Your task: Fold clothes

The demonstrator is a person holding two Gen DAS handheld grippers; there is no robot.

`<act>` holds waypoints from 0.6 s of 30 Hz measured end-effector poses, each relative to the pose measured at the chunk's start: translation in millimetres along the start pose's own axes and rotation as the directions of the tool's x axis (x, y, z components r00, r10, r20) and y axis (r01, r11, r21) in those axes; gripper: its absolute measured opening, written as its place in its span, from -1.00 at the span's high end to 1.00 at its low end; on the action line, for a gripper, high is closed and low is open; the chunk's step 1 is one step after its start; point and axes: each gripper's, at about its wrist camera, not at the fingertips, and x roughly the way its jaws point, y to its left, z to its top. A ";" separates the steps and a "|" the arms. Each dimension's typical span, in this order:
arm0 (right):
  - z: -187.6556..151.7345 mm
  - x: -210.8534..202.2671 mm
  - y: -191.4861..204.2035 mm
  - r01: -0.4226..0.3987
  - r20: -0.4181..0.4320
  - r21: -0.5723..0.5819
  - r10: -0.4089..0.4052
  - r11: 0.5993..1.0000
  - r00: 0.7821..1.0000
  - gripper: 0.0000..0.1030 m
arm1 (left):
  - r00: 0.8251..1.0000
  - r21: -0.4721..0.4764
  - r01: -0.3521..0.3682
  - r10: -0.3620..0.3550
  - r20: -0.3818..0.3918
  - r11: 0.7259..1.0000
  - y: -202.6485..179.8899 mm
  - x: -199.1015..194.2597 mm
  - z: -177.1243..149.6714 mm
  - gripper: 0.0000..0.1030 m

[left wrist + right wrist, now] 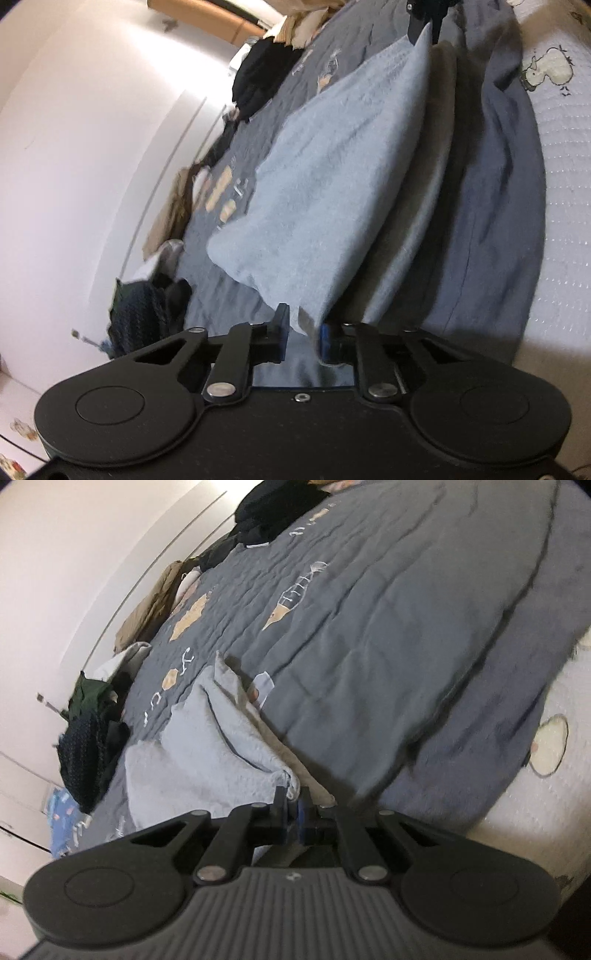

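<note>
A light blue garment [332, 192] lies stretched over a grey quilt [388, 627] that covers the bed, and it serves as the landmark here. In the left wrist view the left gripper [303, 336] sits at the near corner of the garment, its blue-padded fingers [284, 328] a small way apart with the corner of the fabric hanging between them; whether the pads actually press the cloth cannot be told from this view. At the garment's far corner, near the top of the same view, the right gripper [424, 22] shows as dark fingers clamped on the cloth, so that the garment is pulled taut between the two tools with its top edge raised off the quilt. In the right wrist view the right gripper [293, 808] has its fingers pressed nearly together, pinching a bunched corner of the light blue garment [207, 746], which trails away to the left of it in folds. Beyond the garment, along the quilt's far edge by the pale wall [74, 147], lie heaps of other clothes: a dark pile [88, 749], a tan piece [147, 616] and a black heap [262, 70]. On the near side of the garment a white bedsheet [554, 166] with cartoon prints shows beneath the quilt.
</note>
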 end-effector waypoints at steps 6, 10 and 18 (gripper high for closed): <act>-2.0 5.1 -0.5 0.009 -0.016 0.010 -0.009 1.000 1.000 0.91 | 1.000 0.101 0.013 -0.013 -0.001 0.995 -3.4 8.3 -3.6 0.72; -6.3 4.9 8.7 -0.047 -0.045 -0.003 0.047 0.999 0.998 0.91 | 1.000 0.103 -0.016 0.019 -0.024 0.995 26.3 5.3 -12.8 0.81; -28.9 12.7 26.7 -0.034 -0.143 -0.088 0.021 0.996 0.989 0.89 | 0.986 -0.032 0.120 -0.122 -0.111 0.992 34.6 -7.9 -35.3 0.89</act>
